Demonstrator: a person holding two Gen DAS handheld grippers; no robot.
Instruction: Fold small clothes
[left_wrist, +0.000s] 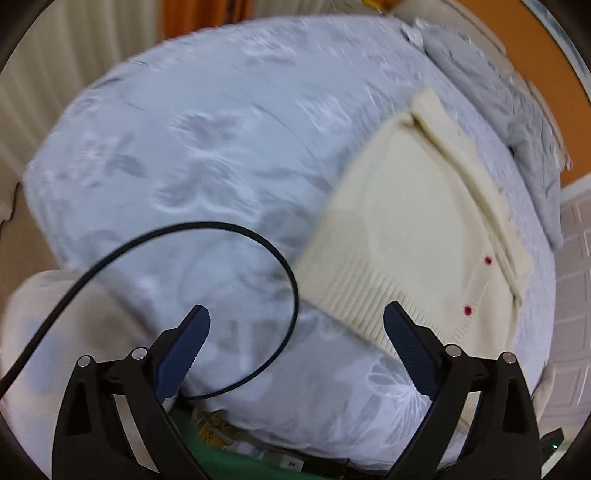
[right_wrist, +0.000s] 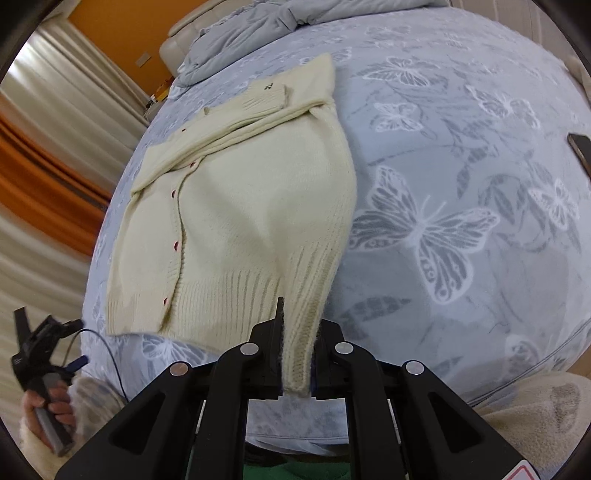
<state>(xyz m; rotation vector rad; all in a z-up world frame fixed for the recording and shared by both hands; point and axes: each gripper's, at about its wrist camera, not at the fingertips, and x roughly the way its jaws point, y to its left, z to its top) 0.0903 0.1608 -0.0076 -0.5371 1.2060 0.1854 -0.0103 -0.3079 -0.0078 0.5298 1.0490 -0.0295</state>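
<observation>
A cream knit cardigan (left_wrist: 406, 221) with small red buttons lies spread on the bed, a sleeve folded across its upper part. In the left wrist view my left gripper (left_wrist: 295, 314) stands open just above the cover, its right finger (left_wrist: 406, 339) next to the ribbed hem, with only the bedcover and a loop of cable between the pads. In the right wrist view my right gripper (right_wrist: 295, 332) is shut on the hem's right corner of the cardigan (right_wrist: 258, 192), lifting it into a ridge. The left gripper (right_wrist: 44, 343) shows at the lower left, off the bed's edge.
The bed wears a pale blue cover with a butterfly print (right_wrist: 461, 184). A crumpled grey garment (right_wrist: 258, 22) lies at the far end. A dark phone (right_wrist: 580, 147) sits at the right edge. A black cable (left_wrist: 258, 240) loops before the left fingers. A hand (right_wrist: 48, 410) holds the left gripper.
</observation>
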